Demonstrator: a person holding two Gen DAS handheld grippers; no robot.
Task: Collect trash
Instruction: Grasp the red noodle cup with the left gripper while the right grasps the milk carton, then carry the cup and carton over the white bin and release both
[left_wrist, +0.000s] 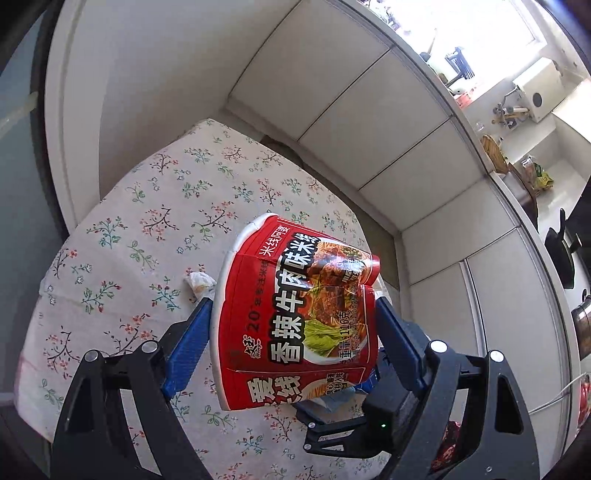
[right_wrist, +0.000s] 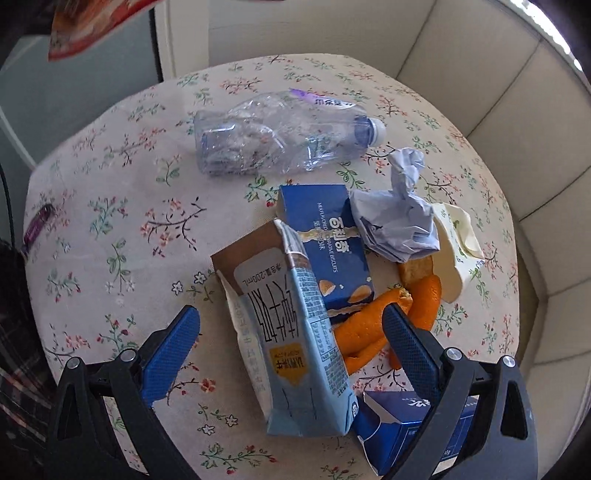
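Observation:
My left gripper (left_wrist: 293, 306) is shut on a crushed red instant noodle cup (left_wrist: 295, 314) and holds it above the floral tablecloth (left_wrist: 129, 221). A small crumpled white wrapper (left_wrist: 199, 282) lies on the cloth just beyond the left finger. My right gripper (right_wrist: 291, 325) is open above the table, its fingers either side of a light blue milk carton (right_wrist: 295, 339). Around the carton lie a dark blue biscuit box (right_wrist: 325, 240), orange peel (right_wrist: 369, 332), a crumpled pale blue paper (right_wrist: 395, 218), a cream wrapper (right_wrist: 458, 240), a crushed clear plastic bottle (right_wrist: 280, 133) and another blue box (right_wrist: 406, 428).
White cabinet doors (left_wrist: 369, 129) and a cluttered kitchen counter (left_wrist: 517, 155) stand behind the table. A small purple object (right_wrist: 37, 225) lies at the table's left edge. A cream cushioned seat back (right_wrist: 517, 147) curves round the right side.

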